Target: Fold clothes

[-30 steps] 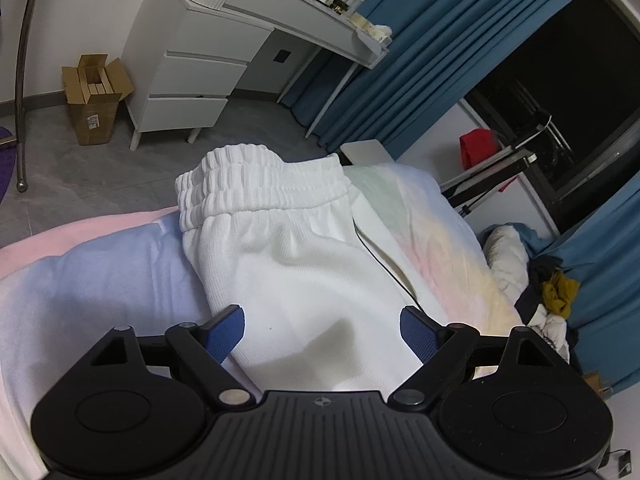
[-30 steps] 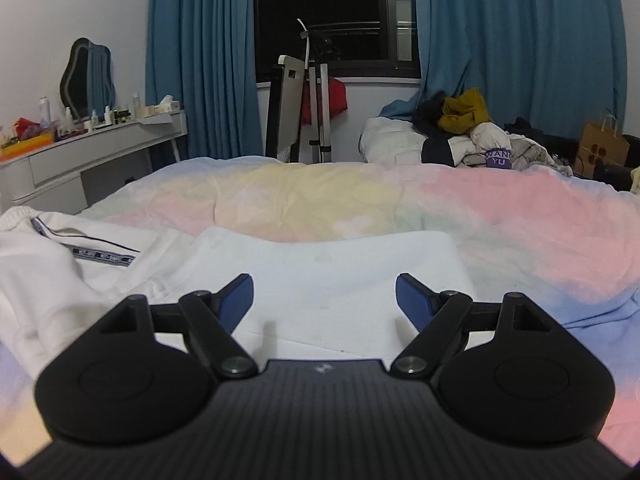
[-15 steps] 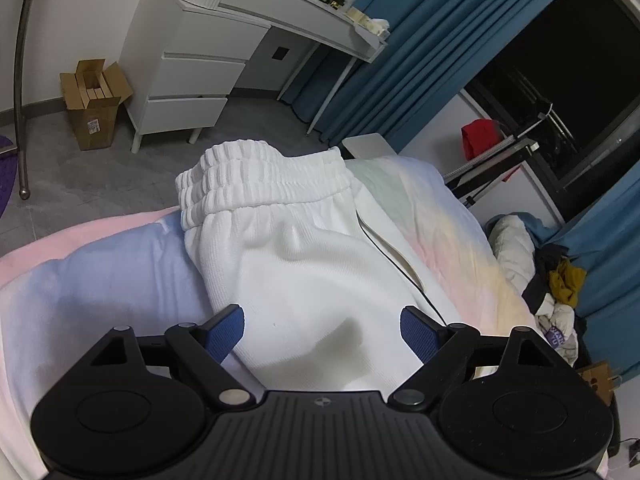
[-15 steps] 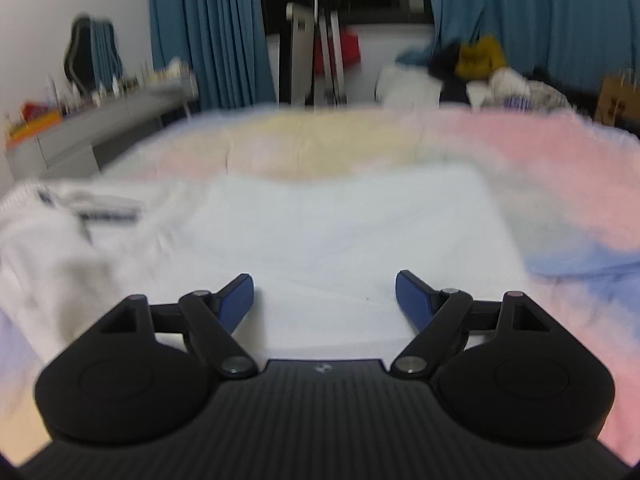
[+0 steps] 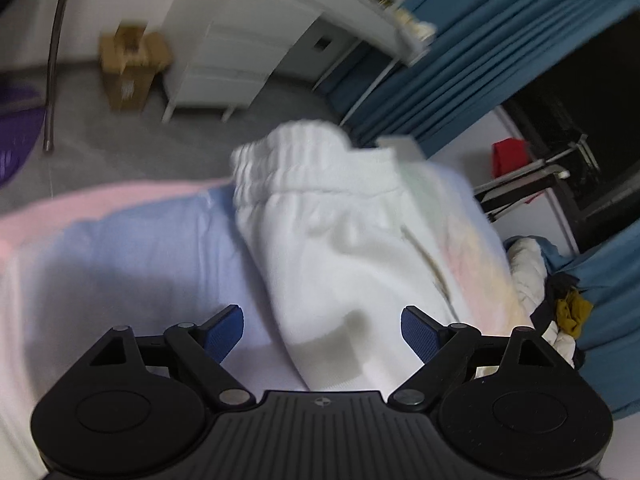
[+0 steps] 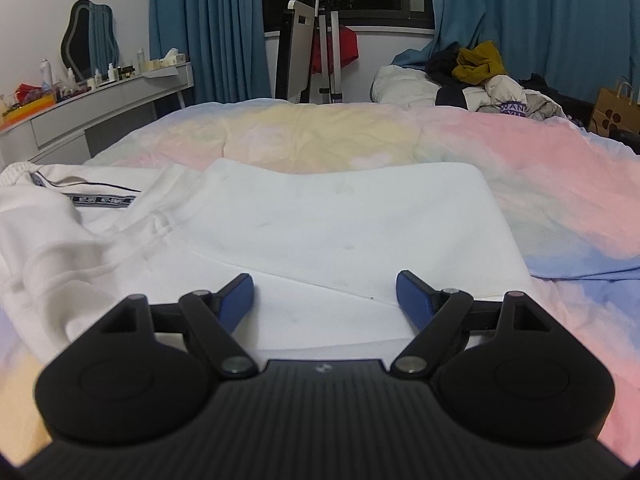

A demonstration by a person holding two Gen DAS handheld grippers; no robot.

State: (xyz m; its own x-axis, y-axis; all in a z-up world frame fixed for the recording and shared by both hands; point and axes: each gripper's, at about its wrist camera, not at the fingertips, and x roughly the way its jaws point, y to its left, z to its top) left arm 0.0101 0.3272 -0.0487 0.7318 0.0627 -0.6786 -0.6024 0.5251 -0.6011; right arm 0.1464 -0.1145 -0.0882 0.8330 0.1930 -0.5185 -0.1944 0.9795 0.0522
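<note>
White sweatpants (image 5: 344, 248) lie on a pastel bedspread (image 5: 120, 264), their ribbed elastic waistband (image 5: 296, 152) at the far end near the bed's edge. My left gripper (image 5: 322, 330) hovers open over the pants' near part, its blue pads apart with nothing pressed between them. In the right wrist view the same white sweatpants (image 6: 340, 232) lie folded flat, with a black-striped side seam (image 6: 100, 198) at the left. My right gripper (image 6: 324, 296) is open just above the near edge of the folded cloth.
A white dresser (image 5: 240, 52) and a cardboard box (image 5: 130, 68) stand on the grey floor beyond the bed. A pile of clothes (image 6: 484, 76) lies at the bed's far right. Blue curtains (image 6: 208, 28) and a dark window are behind, a paper bag (image 6: 616, 108) at right.
The left gripper has dipped and rolled a little; its view is now blurred and the waistband sits more to the right. The right gripper's view tipped down, then back up.
</note>
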